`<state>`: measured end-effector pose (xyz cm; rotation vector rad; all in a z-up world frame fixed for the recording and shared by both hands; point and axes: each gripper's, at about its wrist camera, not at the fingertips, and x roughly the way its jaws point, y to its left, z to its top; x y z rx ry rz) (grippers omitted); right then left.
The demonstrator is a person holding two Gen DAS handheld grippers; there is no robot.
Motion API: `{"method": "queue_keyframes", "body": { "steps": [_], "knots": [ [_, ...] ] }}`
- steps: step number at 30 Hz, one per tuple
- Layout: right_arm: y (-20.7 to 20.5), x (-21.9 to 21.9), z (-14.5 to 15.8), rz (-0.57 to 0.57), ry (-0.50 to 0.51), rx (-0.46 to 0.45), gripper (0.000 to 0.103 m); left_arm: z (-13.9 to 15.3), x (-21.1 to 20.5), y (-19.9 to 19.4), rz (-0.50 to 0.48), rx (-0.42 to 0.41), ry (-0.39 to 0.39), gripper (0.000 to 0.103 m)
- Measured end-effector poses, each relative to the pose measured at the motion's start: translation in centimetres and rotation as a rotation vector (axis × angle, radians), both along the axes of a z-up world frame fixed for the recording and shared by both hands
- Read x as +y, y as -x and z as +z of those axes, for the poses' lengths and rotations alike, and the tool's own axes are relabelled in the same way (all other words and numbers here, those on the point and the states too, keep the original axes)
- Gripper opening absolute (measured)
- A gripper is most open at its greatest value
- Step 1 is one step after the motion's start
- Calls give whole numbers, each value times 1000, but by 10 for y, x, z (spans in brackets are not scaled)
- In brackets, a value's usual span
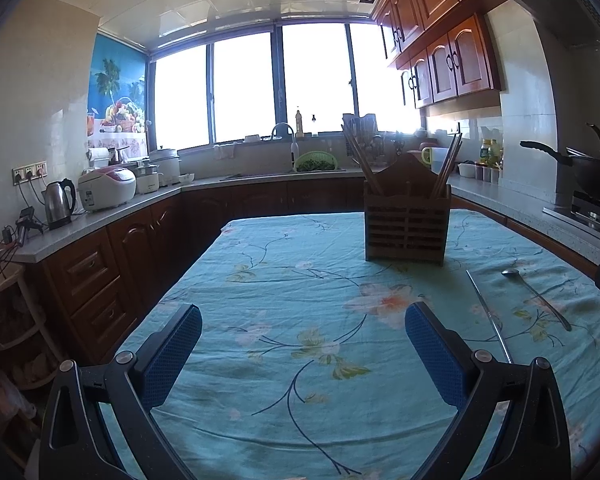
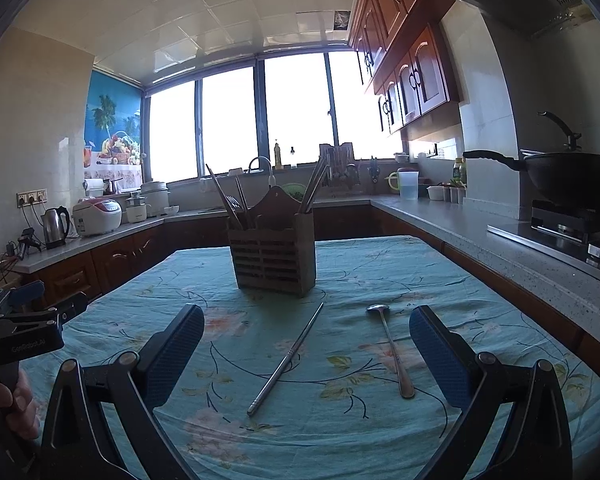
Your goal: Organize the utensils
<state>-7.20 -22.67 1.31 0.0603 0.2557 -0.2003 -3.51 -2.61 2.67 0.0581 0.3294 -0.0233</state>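
The holder's slatted wall hides the lower ends of the chopsticks. In the left view the near finger covers the metal chopstick's near end.

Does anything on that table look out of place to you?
Yes, two pieces. A metal chopstick and a long-handled spoon lie loose on the flowered tablecloth, angled differently and apart, while the other utensils stand upright in the wooden holder behind them. Both grippers, left and right, are open and empty.
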Motion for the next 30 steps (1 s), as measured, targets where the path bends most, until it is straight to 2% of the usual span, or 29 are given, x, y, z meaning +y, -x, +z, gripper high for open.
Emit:
{"method": "queue_keyframes", "body": {
  "steps": [30],
  "knots": [
    [0, -1, -4, -4, -6, 8, 103, 0, -10, 0, 6, 11, -10, 102]
  ]
}}
